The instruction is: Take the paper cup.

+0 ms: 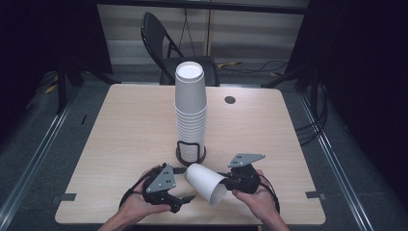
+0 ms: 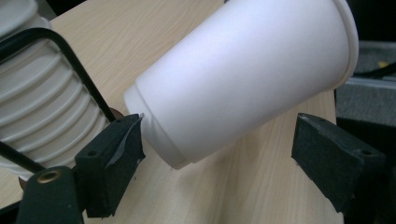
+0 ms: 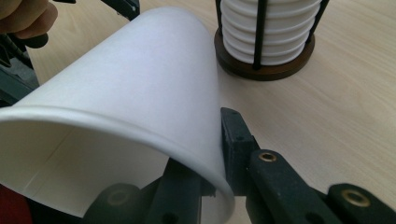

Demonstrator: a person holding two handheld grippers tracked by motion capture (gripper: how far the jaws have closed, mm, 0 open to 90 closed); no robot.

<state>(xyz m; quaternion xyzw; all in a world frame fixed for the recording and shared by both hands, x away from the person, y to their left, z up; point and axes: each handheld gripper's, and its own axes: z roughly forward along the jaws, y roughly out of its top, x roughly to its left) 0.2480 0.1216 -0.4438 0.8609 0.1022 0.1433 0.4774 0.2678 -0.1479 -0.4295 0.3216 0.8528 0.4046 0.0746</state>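
This looks like a recording studio or lab set up for capturing demonstrations rather than a home or a shop. A single light wood-laminate counter (image 1: pixel 130 125) stands alone on grey carpet, with black curtains (image 1: pixel 365 86) hanging at both sides, metal floor rails (image 1: pixel 33 159) running along its left and right, and cables (image 1: pixel 308 127) trailing over the floor. Behind the counter stands a black folding chair (image 1: pixel 166 48) before a pale panelled wall, strips of tape (image 1: pixel 65 197) mark the counter's near corners, and the person works with instrumented tools, such as the right hand-held gripper (image 1: pixel 226 182) with its grey tracking plate.
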